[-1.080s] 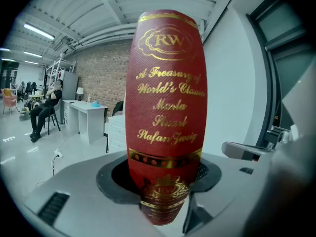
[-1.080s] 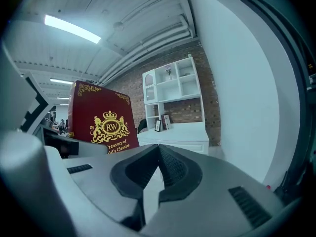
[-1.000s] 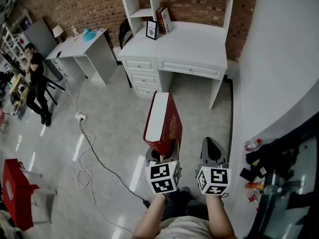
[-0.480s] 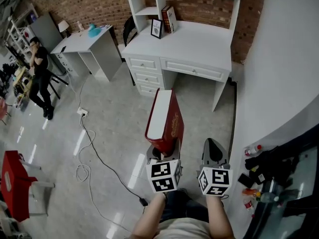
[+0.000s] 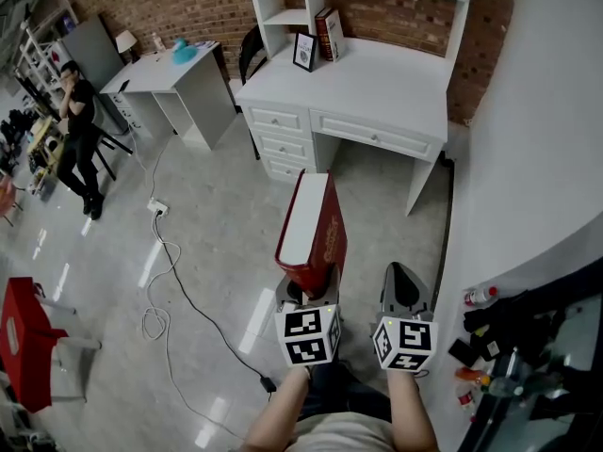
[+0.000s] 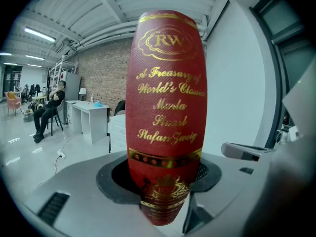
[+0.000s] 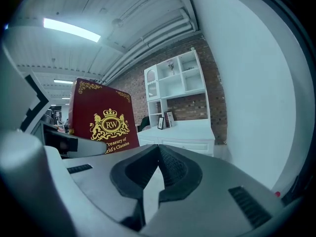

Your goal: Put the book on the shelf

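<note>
Book (image 5: 311, 232) upright, clamped between left gripper (image 5: 307, 297) jaws.

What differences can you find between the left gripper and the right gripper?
The left gripper has its jaws spread wide, while the right gripper has its jaws together. The left gripper clamps a red book upright; the right gripper holds nothing. Both point toward the white desk.
</note>
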A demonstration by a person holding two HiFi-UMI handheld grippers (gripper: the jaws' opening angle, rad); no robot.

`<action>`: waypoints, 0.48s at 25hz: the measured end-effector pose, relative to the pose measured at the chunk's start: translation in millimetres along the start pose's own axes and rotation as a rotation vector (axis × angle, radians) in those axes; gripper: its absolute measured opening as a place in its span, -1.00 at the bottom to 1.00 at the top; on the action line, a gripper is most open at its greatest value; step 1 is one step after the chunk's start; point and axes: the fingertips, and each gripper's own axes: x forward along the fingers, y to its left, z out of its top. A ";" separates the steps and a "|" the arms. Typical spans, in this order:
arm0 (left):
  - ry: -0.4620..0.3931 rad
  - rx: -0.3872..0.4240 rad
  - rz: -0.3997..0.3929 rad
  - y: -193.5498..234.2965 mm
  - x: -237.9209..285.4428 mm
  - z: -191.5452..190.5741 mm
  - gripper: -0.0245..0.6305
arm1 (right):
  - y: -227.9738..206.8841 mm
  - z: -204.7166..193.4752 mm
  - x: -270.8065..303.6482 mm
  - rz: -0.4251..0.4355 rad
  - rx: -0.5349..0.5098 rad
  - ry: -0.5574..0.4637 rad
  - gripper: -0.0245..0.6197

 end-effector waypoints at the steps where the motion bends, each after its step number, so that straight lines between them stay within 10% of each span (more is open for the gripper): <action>1: 0.002 0.001 0.000 2.4 5.5 2.3 -0.18 | -1.4 0.5 6.2 -0.003 0.002 0.002 -0.87; 12: -0.006 -0.022 -0.019 34.8 83.2 45.9 -0.18 | -10.9 24.2 89.5 -0.037 -0.002 -0.001 -0.87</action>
